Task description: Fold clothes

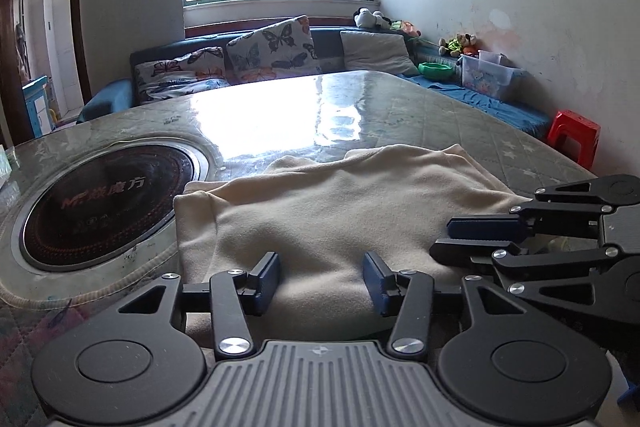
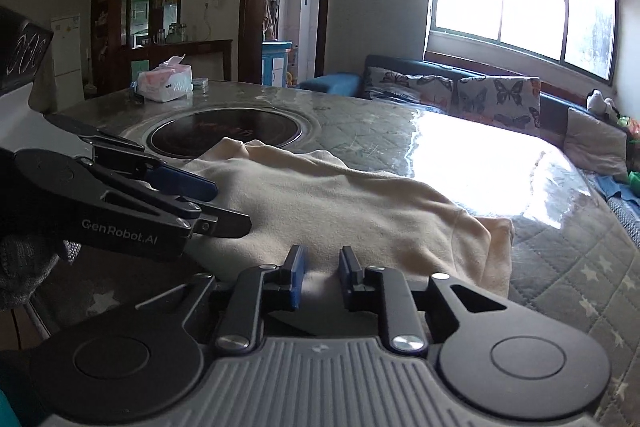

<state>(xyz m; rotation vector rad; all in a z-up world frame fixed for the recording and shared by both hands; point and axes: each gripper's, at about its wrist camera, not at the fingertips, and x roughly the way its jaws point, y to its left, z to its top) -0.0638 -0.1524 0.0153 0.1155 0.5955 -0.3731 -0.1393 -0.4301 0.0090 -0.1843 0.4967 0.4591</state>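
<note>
A cream garment (image 1: 340, 211) lies folded flat on the table, with a sleeve fold along its left side. In the right wrist view the garment (image 2: 360, 211) stretches away to the right. My left gripper (image 1: 322, 279) is open, its blue-padded fingers astride the garment's near edge. From the right wrist view, the left gripper (image 2: 216, 203) reaches in from the left over the cloth with its jaws apart. My right gripper (image 2: 322, 277) is open with a narrower gap, and cream cloth shows between its fingers. It appears as the right gripper (image 1: 460, 239) at the garment's right edge.
The table (image 1: 420, 107) has a quilted cover under glossy clear plastic. A round black induction cooker (image 1: 108, 203) is set into it just left of the garment. A tissue pack (image 2: 166, 87) sits at the far side. A red stool (image 1: 574, 137) and a cushioned sofa (image 1: 272, 55) stand beyond.
</note>
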